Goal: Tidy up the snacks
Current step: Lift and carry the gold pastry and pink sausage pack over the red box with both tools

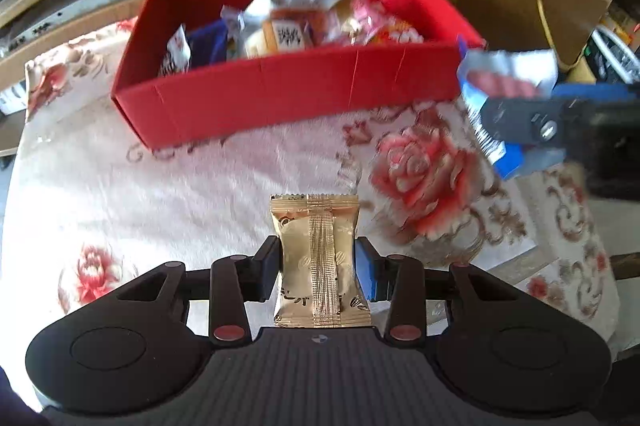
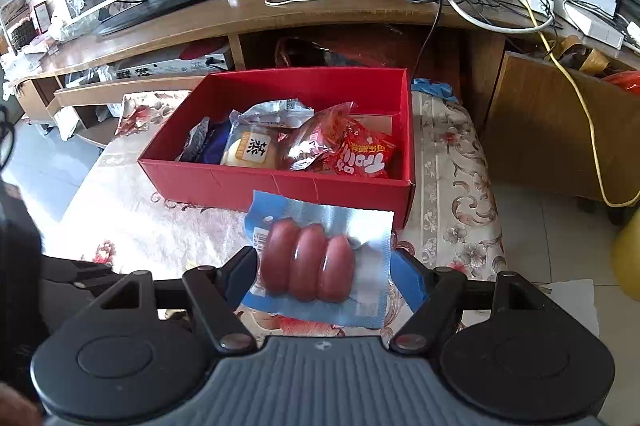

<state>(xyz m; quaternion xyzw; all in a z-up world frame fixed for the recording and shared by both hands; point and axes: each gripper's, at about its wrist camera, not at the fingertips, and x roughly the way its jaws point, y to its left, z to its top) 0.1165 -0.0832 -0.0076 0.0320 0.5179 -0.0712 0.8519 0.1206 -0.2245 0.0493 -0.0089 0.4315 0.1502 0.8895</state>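
A gold snack packet stands upright between the pads of my left gripper, which is shut on it above the floral tablecloth. My right gripper is shut on a blue and silver sausage pack with three red sausages; the same pack and gripper show at the right edge of the left wrist view. A red box beyond both grippers holds several wrapped snacks.
A wooden TV stand with a monitor, router and tangled cables runs behind the table. A cardboard box sits to the right of the red box. Tiled floor lies past the table's right edge.
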